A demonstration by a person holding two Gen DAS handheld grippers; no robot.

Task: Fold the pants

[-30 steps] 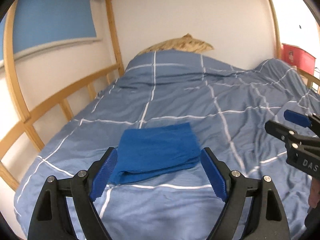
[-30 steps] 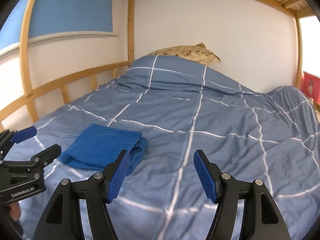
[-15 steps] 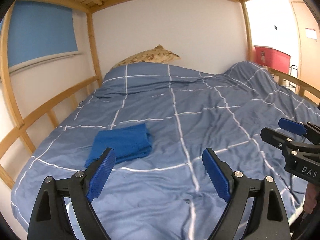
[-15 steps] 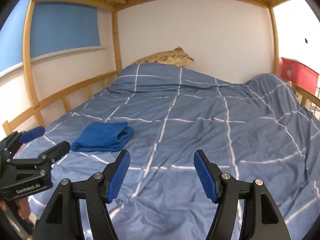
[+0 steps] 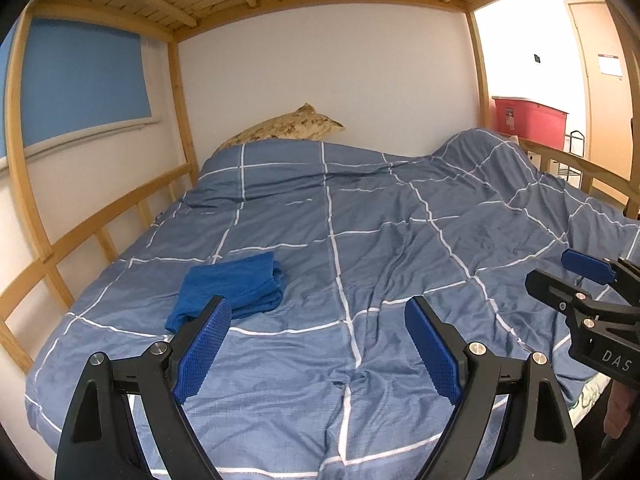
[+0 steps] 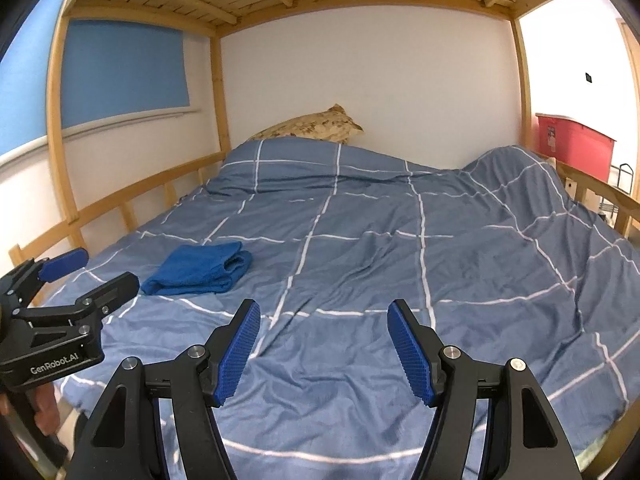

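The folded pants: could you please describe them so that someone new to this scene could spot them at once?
Start from the wooden bunk bed's checked blue duvet. On its near left part, towards the slatted side rail, lie the folded pants. They are the only loose item on the duvet: a flat, bright royal-blue bundle, deeper in colour than the greyish-blue cover.

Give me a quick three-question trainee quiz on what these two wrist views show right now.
1. True or false: the left claw is clamped on the folded blue pants.
2. Where do the pants lie on the checked duvet?
A. By the pillow
B. Near the foot, on the side with the wooden rail
C. Draped over the red bin
3. Fill in: the right claw holds ____.

Key:
1. False. Both claws stand open and apart from the pants.
2. B
3. Nothing
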